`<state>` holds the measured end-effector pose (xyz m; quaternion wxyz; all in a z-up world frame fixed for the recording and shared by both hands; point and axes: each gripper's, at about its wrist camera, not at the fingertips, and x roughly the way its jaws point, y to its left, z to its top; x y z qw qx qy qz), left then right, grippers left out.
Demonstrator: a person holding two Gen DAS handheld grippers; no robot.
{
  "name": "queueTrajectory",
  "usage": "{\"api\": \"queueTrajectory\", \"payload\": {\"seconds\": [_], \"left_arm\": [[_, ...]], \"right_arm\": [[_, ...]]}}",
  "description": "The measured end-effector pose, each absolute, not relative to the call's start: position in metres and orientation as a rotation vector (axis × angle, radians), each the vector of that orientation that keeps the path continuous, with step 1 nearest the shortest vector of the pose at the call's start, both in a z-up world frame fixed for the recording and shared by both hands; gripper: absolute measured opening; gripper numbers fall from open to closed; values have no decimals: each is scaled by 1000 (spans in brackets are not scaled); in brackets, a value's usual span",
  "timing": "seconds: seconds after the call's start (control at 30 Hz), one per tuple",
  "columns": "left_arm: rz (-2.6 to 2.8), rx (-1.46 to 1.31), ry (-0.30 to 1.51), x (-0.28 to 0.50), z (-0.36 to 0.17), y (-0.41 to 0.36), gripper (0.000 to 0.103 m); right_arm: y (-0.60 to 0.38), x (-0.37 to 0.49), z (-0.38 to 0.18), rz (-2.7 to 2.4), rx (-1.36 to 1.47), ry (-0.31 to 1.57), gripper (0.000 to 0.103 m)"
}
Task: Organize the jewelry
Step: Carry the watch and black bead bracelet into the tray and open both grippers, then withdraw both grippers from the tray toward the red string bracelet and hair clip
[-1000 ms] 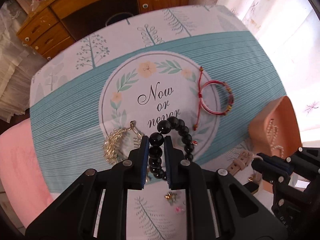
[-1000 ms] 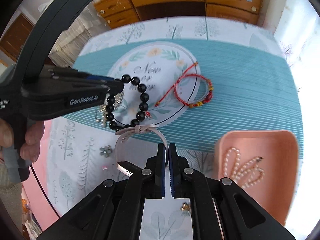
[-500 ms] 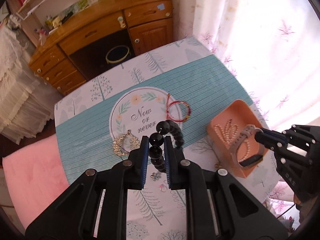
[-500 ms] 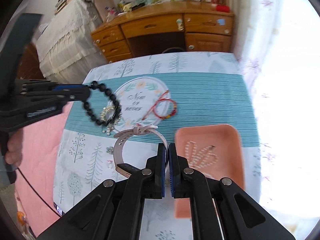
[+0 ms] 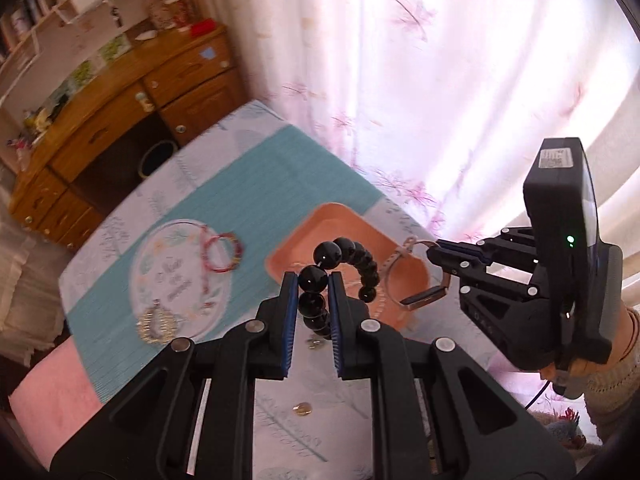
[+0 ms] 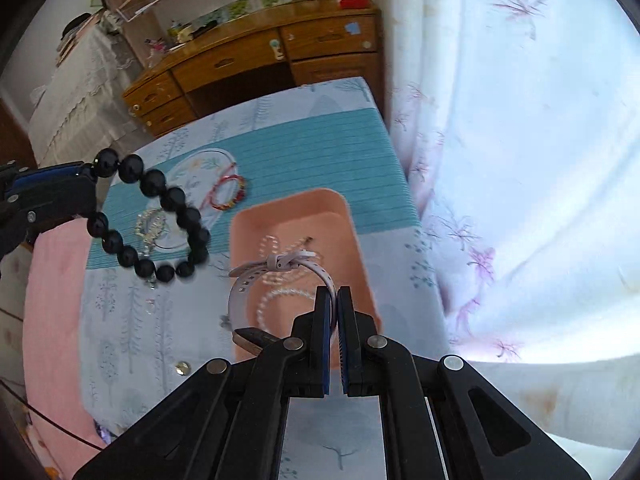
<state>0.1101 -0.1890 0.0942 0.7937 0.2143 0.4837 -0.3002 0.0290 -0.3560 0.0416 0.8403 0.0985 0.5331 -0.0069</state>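
Observation:
My left gripper (image 5: 313,280) is shut on a black bead bracelet (image 5: 352,258) and holds it in the air over the near edge of the pink tray (image 5: 404,276). The bracelet also shows in the right wrist view (image 6: 160,200), left of the tray (image 6: 344,220). My right gripper (image 6: 334,294) is shut on the strap of a pale watch (image 6: 244,276), held above the tray; it also shows in the left wrist view (image 5: 424,298). A pearl necklace (image 6: 280,296) lies in the tray.
A red string bracelet (image 5: 222,252) and a gold chain piece (image 5: 156,322) lie on the teal placemat (image 5: 248,184). Small earrings (image 5: 302,410) lie on the tablecloth. A pink cloth (image 5: 52,392) is at the left. A curtain (image 5: 440,80) hangs to the right, a wooden desk (image 5: 120,120) behind.
Both grippers have risen and swung right toward the tray, carrying the bead bracelet and the watch; the table now appears farther away and the tray lies under both items.

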Motion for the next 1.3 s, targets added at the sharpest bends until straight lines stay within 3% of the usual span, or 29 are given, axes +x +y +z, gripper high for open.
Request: {"api": "queueTrajectory", "payload": {"seconds": [0.3,0.5,0.6,0.67,0.73,1.0,1.3], "left_arm": [[-723,432,1200,106,-6,-267,12],[-641,453,1225,120,-43,-271,13],[-604,446,1232,131,-43,-256,14],[-584,428,1227,137,-39,-245,23],[-562,419,1208,141,-33,-235,43],[-466,365,1149,163,-13,-170,45],[-319,300,1167,174,-22,-69,45]], "right_arm": [[-390,-23,22,-107,200,1115,4],[-390,-30,-1,-118,207,1154,4],[-387,-23,-5,-114,207,1156,4],[-382,-15,-5,-105,206,1155,4],[-377,-5,-4,-97,201,1153,4],[-351,62,-3,-31,250,1176,4],[-315,159,-43,-18,244,1286,4]]}}
